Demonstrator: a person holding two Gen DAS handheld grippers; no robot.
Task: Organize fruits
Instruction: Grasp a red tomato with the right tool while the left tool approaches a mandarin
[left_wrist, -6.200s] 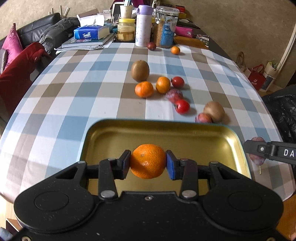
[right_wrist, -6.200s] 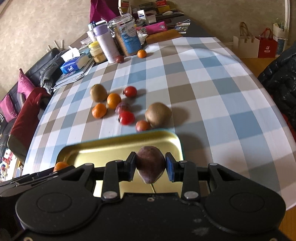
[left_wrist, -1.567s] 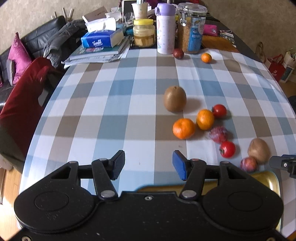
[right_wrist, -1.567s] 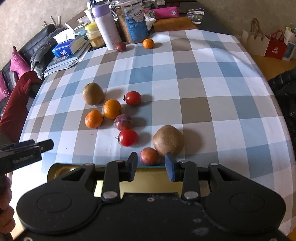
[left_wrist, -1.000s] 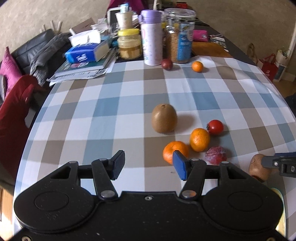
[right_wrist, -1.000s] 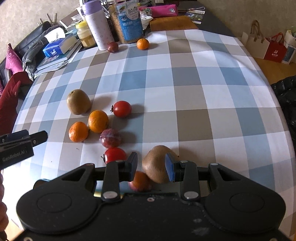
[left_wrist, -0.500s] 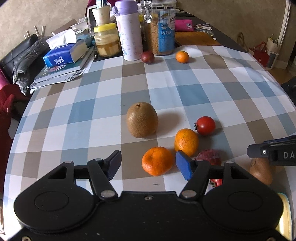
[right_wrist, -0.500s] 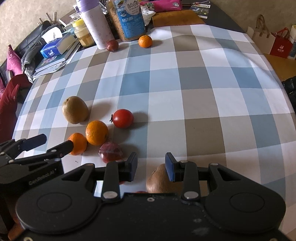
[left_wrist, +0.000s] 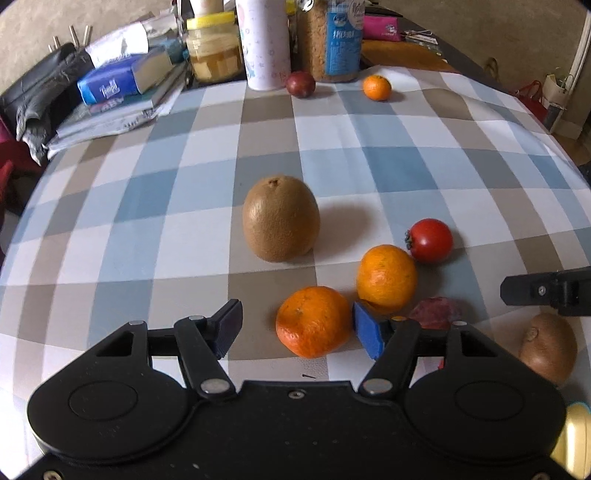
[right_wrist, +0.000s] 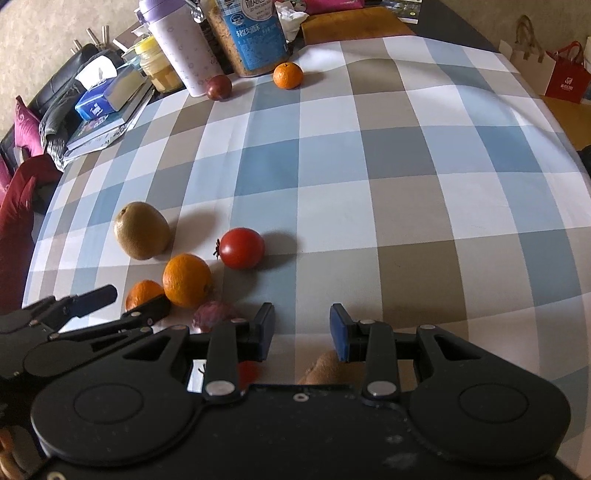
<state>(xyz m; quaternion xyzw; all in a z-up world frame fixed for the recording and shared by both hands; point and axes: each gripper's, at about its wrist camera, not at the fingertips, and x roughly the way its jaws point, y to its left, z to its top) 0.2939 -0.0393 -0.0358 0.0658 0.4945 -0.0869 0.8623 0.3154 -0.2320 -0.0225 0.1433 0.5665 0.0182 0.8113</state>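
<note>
A wrinkled mandarin (left_wrist: 313, 320) lies between the left gripper (left_wrist: 297, 325) fingers, near the blue right pad. Just beyond sit a smoother orange (left_wrist: 386, 276), a red tomato (left_wrist: 429, 240) and an upright brown kiwi (left_wrist: 280, 223). A second kiwi (left_wrist: 547, 347) lies off its right side.

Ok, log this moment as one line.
left gripper: open, around mandarin | right gripper: open, empty, above kiwi | tablecloth: fruit loose
</note>
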